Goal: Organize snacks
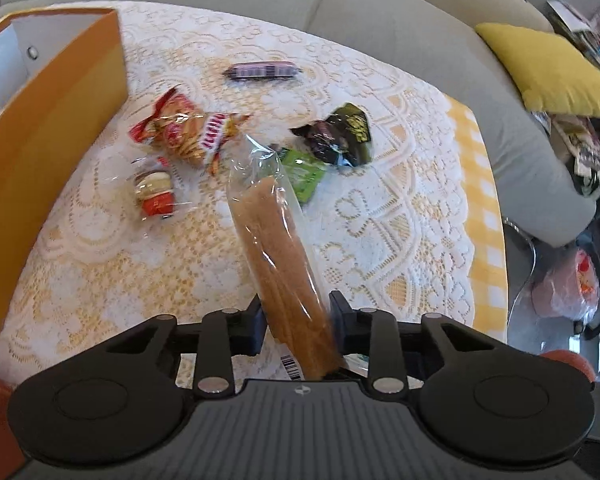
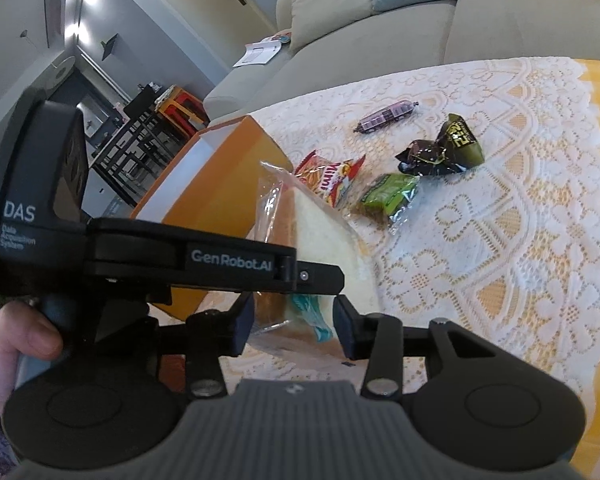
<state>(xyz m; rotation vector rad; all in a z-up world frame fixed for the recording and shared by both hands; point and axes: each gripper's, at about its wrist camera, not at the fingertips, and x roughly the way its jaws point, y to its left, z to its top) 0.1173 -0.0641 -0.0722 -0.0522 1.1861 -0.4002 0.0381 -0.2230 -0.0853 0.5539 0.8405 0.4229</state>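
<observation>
The jaws of the left gripper (image 1: 296, 322) are narrow and clamped on a wrapped bread slice (image 1: 278, 248), seen edge-on and rising from between the pads toward the middle of the lace-covered worktop (image 1: 400, 220). Beyond it lie a red cracker packet (image 1: 188, 128), a small clear-wrapped biscuit (image 1: 156, 194), a green packet (image 1: 304, 174), a dark twisted wrapper (image 1: 340, 136) and a purple sausage stick (image 1: 262, 70). The open orange box (image 1: 56, 128) stands at the left edge.

From the right wrist, the right gripper (image 2: 294, 326) has its jaws partly open around the lower end of the same slice, and the pads appear just clear of the wrapper. The left tool crosses in front, held by a hand (image 2: 16, 344), with the orange box right behind it.

The step in hand looks like carrying the slice to the box; next, the right jaws should back away and the left should swing it over the box opening and release
</observation>
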